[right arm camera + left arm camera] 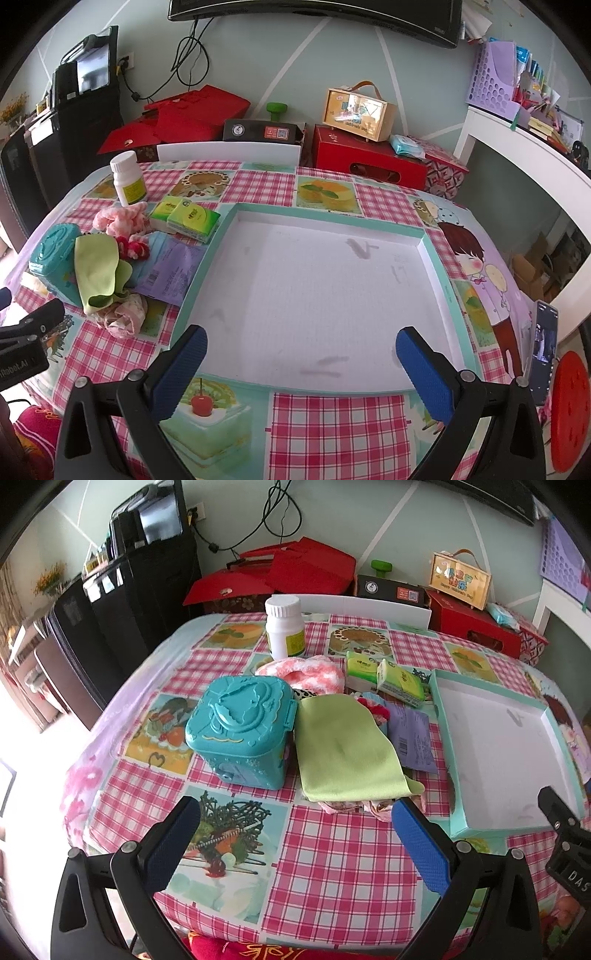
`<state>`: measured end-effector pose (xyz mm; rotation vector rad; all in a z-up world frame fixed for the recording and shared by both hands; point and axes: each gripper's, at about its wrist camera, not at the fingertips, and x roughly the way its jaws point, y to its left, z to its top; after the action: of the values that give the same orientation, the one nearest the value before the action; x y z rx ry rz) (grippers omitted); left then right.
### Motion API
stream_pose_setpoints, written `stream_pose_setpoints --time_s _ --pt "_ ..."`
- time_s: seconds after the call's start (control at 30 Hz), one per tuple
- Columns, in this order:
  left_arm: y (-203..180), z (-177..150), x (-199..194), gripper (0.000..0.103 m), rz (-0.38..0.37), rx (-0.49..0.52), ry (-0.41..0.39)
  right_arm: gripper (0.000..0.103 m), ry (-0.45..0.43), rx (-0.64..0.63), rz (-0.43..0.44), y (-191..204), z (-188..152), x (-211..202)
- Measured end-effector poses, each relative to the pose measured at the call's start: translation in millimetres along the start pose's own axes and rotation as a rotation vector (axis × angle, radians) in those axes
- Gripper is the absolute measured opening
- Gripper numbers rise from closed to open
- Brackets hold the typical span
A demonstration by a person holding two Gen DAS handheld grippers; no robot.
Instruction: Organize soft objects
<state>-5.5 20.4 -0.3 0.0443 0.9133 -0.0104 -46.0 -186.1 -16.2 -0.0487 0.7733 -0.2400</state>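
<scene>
A light green cloth [343,753] [98,269] lies on a pile with a pale pink floral cloth [369,806] [123,317] under it. A fluffy pink-and-white sock [306,672] [120,219] and a small red-and-white knit piece [375,710] [133,247] lie behind. A shallow white tray with a teal rim [443,709] [430,251] sits to the right and holds nothing. My left gripper [295,834] is open, hovering before the pile. My right gripper [301,365] is open over the tray's near edge.
A teal plastic box [242,731] [55,258] stands left of the pile. A white bottle [285,626] [127,179], two green tissue packs [384,677] [184,218] and a purple packet [412,738] [170,269] are nearby. Red boxes [369,162] line the back. A phone [545,347] lies at the right edge.
</scene>
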Motion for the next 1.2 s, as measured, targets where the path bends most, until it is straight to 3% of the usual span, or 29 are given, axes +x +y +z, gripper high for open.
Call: stream_pose_setpoints --time_s 0.23,0.47,0.53,0.67,0.9,1.1,1.2 --pt "21.7 6.8 3.5 0.103 -0.128 -0.086 0.036 0.103 -0.032 0.006 0.085 -1.0 1.5 -7.3" --pt "30.2 19.1 13.6 0.103 -0.237 -0.114 0.053 0.103 -0.038 -0.064 0.252 29.5 13.0 -6.4" --pt "31.3 21.2 17.5 0.103 -0.245 -0.121 0.05 0.103 -0.036 -0.104 0.299 44.1 17.5 -4.6" --pt "34.7 24.6 31.4 0.103 -0.208 -0.129 0.122 0.103 -0.014 -0.165 0.365 69.6 22.6 1.3" --pt "43.5 22.6 55.8 0.103 -0.174 -0.189 0.213 0.103 0.058 -0.244 0.412 96.5 19.8 21.5" --pt "49.3 23.1 64.9 0.103 -0.2 -0.214 0.24 0.102 0.093 -0.29 0.446 109.0 15.8 35.3" --pt "47.7 23.7 68.1 0.103 -0.221 -0.208 0.252 0.095 0.106 -0.29 0.471 111.9 15.8 40.7"
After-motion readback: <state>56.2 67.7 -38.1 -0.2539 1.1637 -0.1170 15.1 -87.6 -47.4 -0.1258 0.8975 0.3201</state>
